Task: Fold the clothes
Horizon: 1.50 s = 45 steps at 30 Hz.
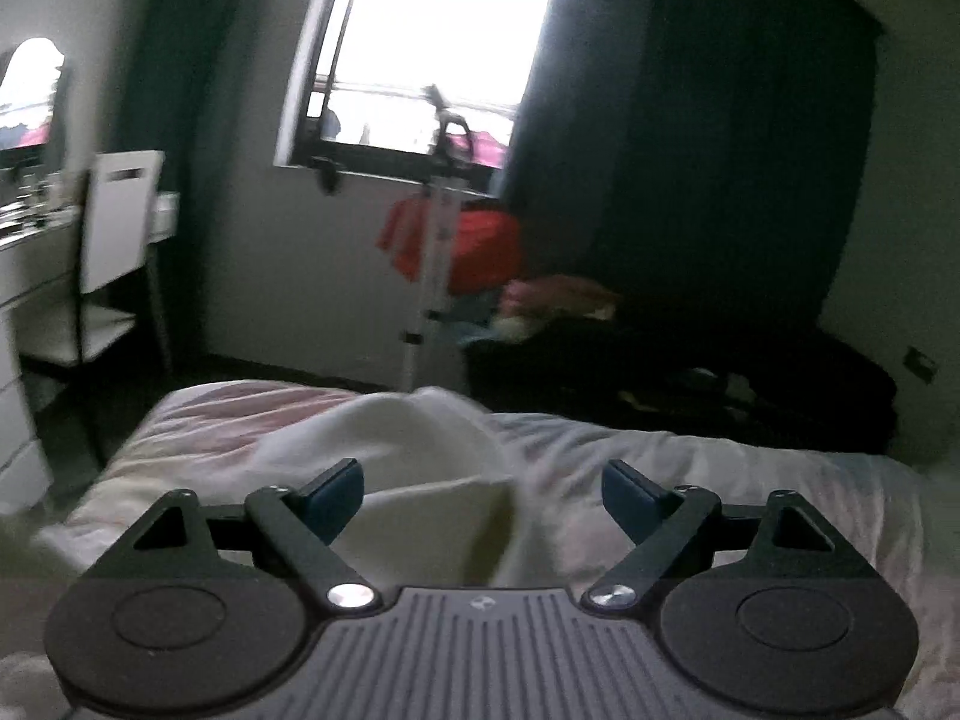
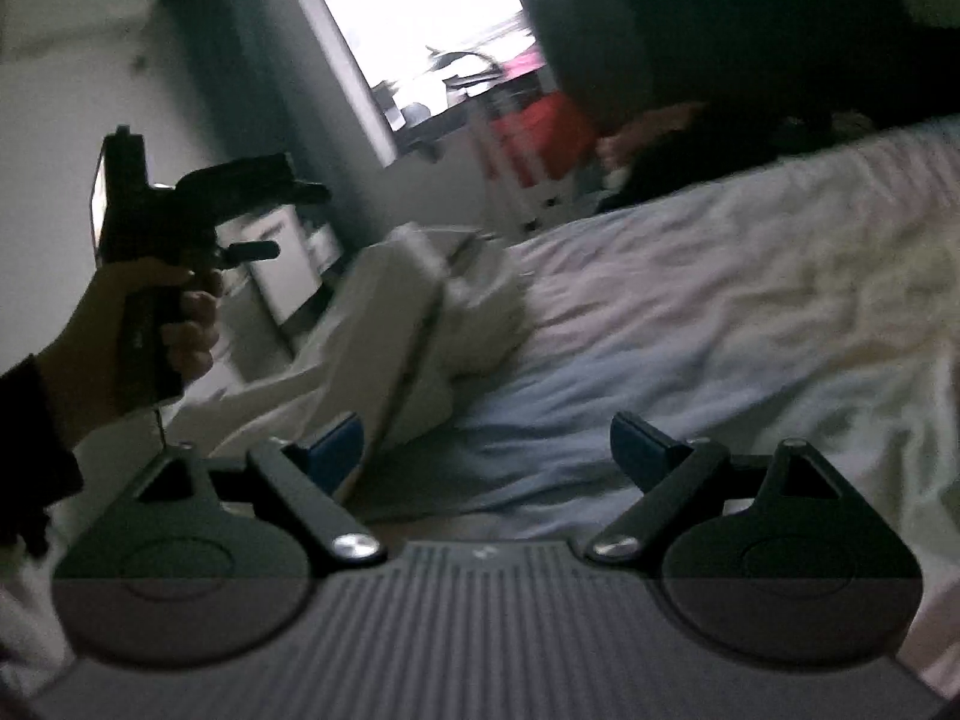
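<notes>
A white garment lies bunched on the bed, just ahead of my left gripper, which is open and empty above it. In the right wrist view the same white garment lies crumpled at the bed's left side on the pale sheet. My right gripper is open and empty, low over the sheet, with the garment's edge by its left finger. The left gripper shows there at the left, held in a hand above the garment.
A window with dark curtains is beyond the bed. A white tripod pole and red cloth stand under it. A white chair and desk are at the left. A dark pile lies past the bed's far edge.
</notes>
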Each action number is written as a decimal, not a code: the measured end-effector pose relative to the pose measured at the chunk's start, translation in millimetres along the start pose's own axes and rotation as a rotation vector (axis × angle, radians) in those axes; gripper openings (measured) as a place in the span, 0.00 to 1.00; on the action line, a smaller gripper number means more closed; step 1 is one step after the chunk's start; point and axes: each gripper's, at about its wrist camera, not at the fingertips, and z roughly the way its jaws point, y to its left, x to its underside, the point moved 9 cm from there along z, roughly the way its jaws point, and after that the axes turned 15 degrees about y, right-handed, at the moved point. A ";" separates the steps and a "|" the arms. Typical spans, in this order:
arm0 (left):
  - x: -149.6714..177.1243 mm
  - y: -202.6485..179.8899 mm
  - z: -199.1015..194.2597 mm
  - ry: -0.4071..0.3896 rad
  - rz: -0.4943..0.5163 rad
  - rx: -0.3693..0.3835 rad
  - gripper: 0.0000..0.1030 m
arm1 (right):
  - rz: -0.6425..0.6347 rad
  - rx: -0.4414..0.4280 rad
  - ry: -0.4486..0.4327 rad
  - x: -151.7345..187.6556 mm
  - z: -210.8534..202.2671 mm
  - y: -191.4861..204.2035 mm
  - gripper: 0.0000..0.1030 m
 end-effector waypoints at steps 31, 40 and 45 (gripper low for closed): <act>-96.7 -46.4 138.4 0.203 0.285 -0.148 0.03 | 0.197 -0.075 0.166 -6.3 110.6 -56.3 0.89; -23.7 -155.6 -16.9 0.017 0.468 0.121 0.04 | 0.223 0.014 -0.021 -15.6 48.1 -62.0 0.88; 79.0 -162.4 -36.4 0.064 0.442 0.218 0.04 | 0.402 0.017 -0.164 -16.7 -16.3 -100.0 0.89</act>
